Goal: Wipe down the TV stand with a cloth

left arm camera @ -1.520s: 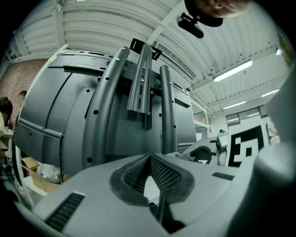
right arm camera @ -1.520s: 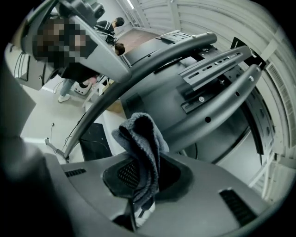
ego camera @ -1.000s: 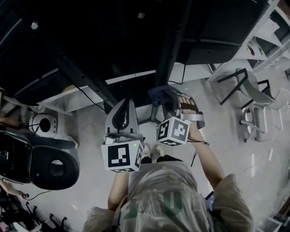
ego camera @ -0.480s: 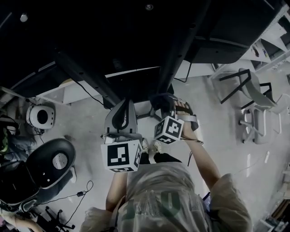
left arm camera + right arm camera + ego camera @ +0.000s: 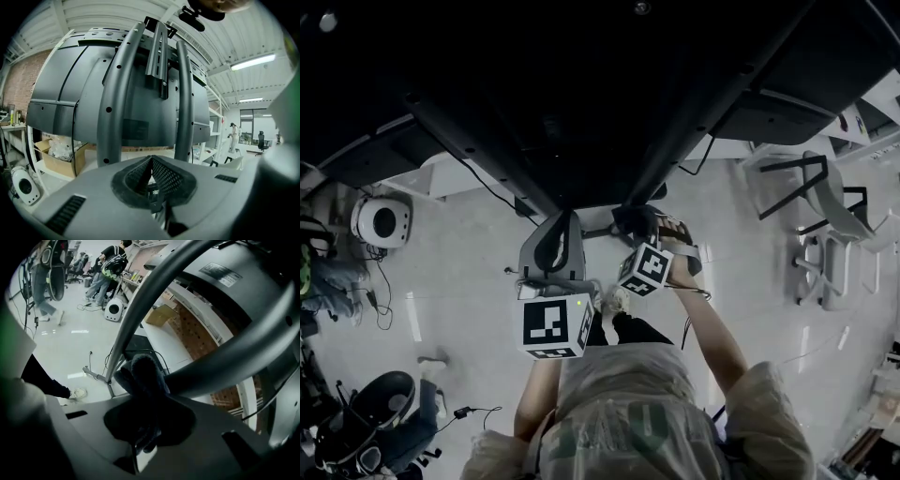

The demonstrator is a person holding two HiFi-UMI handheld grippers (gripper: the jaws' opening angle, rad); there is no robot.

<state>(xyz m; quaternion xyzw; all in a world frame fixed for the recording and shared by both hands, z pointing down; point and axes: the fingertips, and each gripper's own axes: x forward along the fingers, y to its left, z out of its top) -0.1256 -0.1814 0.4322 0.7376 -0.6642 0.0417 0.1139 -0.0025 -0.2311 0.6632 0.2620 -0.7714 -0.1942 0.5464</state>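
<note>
R gripper (image 5: pixel 645 232) w/ cloth (image 5: pixel 630 217) at TV stand (image 5: pixel 694 131)

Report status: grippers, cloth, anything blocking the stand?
Left gripper shut, empty. Right gripper shut on dark cloth, cloth up against a TV stand tube. Nothing seen between cloth and tube.

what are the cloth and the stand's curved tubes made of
The cloth: dark, fuzzy nap and soft folds, probably microfibre or fleece. The tubes: smooth matte grey, rigid, with round holes along them, likely painted metal, though plastic can't be ruled out.
</note>
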